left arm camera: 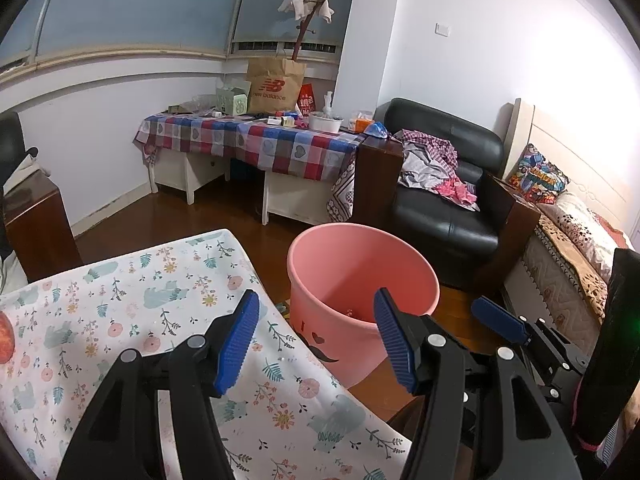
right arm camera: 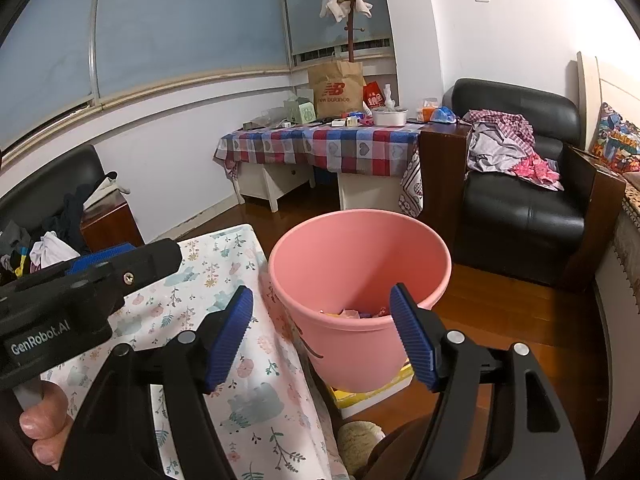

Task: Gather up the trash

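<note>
Jaws: both pairs stand apart and hold nothing; left gripper [left arm camera: 316, 342] and right gripper [right arm camera: 322, 338] hang near the bin's rim.
Bin: pink bin [right arm camera: 360, 264] stands on the wooden floor, just beside the worktop's corner.
Trash: a few colourful scraps [right arm camera: 356, 314] lie at the bin's bottom.
Worktop: floral cloth [left arm camera: 132, 300] shows no loose litter; a reddish round thing [left arm camera: 6, 338] sits at the frame's edge, unclear what.
Progress: some collecting looks done; whether more remains cannot be told from here.
</note>
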Tool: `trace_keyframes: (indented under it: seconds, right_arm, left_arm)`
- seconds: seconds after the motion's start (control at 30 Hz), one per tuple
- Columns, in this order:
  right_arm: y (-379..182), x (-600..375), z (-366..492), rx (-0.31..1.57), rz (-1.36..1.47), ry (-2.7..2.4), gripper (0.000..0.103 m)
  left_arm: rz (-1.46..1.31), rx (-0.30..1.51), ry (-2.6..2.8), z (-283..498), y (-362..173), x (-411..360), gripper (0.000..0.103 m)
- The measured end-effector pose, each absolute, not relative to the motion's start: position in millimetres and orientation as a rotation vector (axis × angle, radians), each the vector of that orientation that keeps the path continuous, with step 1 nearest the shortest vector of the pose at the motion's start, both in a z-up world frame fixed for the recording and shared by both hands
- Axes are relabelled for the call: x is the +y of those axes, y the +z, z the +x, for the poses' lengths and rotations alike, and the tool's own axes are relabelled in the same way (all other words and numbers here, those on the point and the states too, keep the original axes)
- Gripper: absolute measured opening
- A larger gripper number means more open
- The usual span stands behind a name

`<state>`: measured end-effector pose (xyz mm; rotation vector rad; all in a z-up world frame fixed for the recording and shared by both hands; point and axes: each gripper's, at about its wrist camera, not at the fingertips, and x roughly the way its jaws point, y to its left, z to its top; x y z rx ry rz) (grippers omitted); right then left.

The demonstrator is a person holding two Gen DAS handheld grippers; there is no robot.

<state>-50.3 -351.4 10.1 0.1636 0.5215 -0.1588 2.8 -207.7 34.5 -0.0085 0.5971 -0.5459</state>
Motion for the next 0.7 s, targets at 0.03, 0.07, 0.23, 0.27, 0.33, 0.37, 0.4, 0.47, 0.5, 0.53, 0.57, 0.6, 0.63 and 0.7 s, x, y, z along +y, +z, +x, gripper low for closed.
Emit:
trace_keyframes:
  seconds: [0.03, 0.07, 0.23, 0.27, 0.33, 0.37, 0.4, 0.47, 0.5, 0.53, 0.57, 0.6, 0.63, 0.7]
  right_arm:
    - [10.2, -350.7, -50.8, 0.521, 0.163, -0.160, 0.071]
    - [10.3, -350.6, -50.7, 0.521, 0.163, -0.161, 0.071]
    - [11.0, -349.4, -52.8, 0.519, 0.158, -0.164, 0.071]
    - [10.8, -348.5, -53.7, 0.518, 0.157, -0.166, 0.072]
    - [10.8, -348.1, -54.5, 0.519, 0.154, -0.167, 0.072]
    - [10.8, -347.6, -54.9, 0.519, 0.154, -0.166, 0.072]
    - [10.9, -347.4, -55.4, 0.519, 0.153, -0.165, 0.072]
    - [10.9, -346.7, -55.4, 0.518, 0.151, -0.166, 0.072]
    - [10.7, -346.7, -55.2, 0.519, 0.152, -0.166, 0.072]
    - [10.7, -346.7, -55.4, 0.520, 0.151, -0.166, 0.072]
    - [10.6, -346.3, -55.3, 0.519, 0.153, -0.167, 0.072]
    - [10.6, -346.3, -55.3, 0.518, 0.153, -0.167, 0.072]
    - [10.5, -346.4, -55.3, 0.518, 0.154, -0.167, 0.072]
    - [10.4, -346.7, -55.1, 0.518, 0.154, -0.167, 0.072]
  left_arm:
    - [-0.009, 0.595, -0.546, 1.9, 34.5, -206.9, 0.059]
    - [-0.009, 0.594, -0.546, 1.0, 34.3, -206.4, 0.059]
    - [-0.011, 0.595, -0.546, 0.1, 33.6, -205.1, 0.059]
    - [-0.012, 0.596, -0.546, -0.4, 33.3, -204.6, 0.059]
    - [-0.015, 0.597, -0.545, -2.3, 32.5, -202.7, 0.059]
    - [-0.016, 0.598, -0.545, -3.2, 32.2, -201.7, 0.059]
    - [-0.018, 0.599, -0.545, -4.2, 32.1, -200.4, 0.059]
    - [-0.017, 0.598, -0.546, -4.0, 32.0, -200.7, 0.059]
    - [-0.016, 0.598, -0.545, -3.3, 32.1, -201.1, 0.059]
    - [-0.016, 0.599, -0.545, -4.2, 31.7, -200.4, 0.059]
    - [-0.016, 0.598, -0.545, -3.2, 32.0, -200.9, 0.059]
    - [-0.017, 0.600, -0.546, -4.2, 31.7, -200.1, 0.059]
    - [-0.016, 0.598, -0.546, -3.2, 32.0, -200.7, 0.059]
    - [-0.014, 0.601, -0.545, -4.7, 30.9, -199.4, 0.059]
